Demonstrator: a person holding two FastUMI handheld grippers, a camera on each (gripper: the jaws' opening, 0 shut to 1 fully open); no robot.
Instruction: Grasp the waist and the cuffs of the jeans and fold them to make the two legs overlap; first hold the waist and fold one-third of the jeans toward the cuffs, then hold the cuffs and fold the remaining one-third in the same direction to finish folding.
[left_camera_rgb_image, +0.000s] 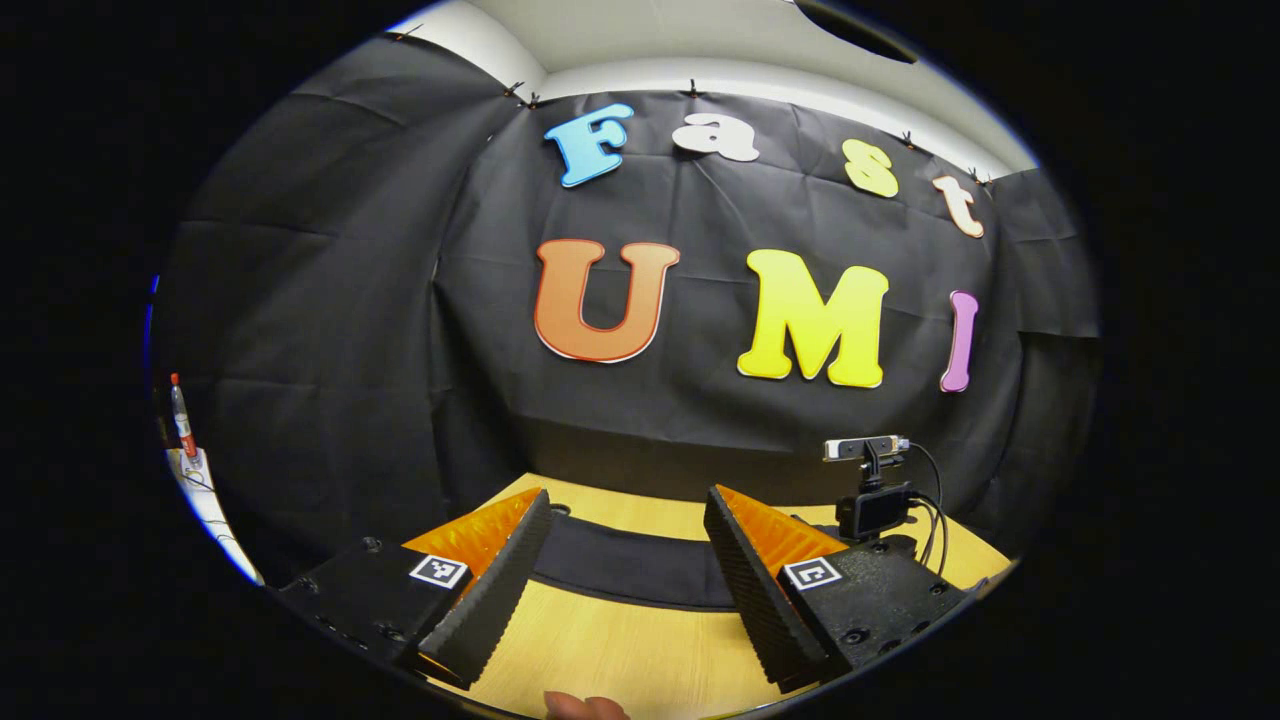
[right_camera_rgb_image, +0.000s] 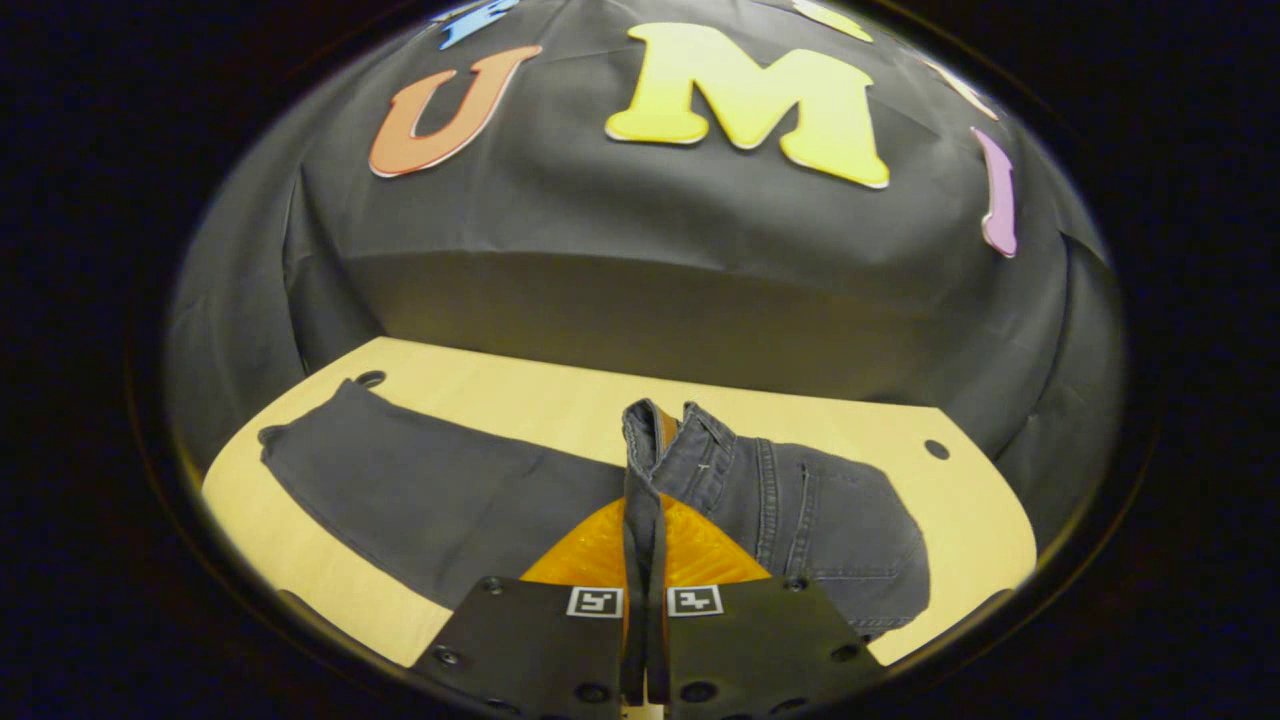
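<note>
Dark grey jeans (right_camera_rgb_image: 430, 490) lie on the light wooden table (right_camera_rgb_image: 560, 400), with the legs stretched out to the left. My right gripper (right_camera_rgb_image: 648, 440) is shut on the waistband, which runs as a strip between its two fingers and is lifted a little off the table. The seat and pocket part (right_camera_rgb_image: 830, 530) drapes down to the right of it. In the left gripper view, my left gripper (left_camera_rgb_image: 628, 500) stands wide open above the table (left_camera_rgb_image: 620, 650). A dark band of the jeans (left_camera_rgb_image: 630, 570) lies across the table between and beyond its fingers, and it holds nothing.
A small camera on a stand (left_camera_rgb_image: 870, 480) with cables stands at the table's back right. The black cloth wall rises close behind the table. Round holes (right_camera_rgb_image: 936, 449) mark the table's far corners. A person's fingertip (left_camera_rgb_image: 585, 707) shows at the near edge.
</note>
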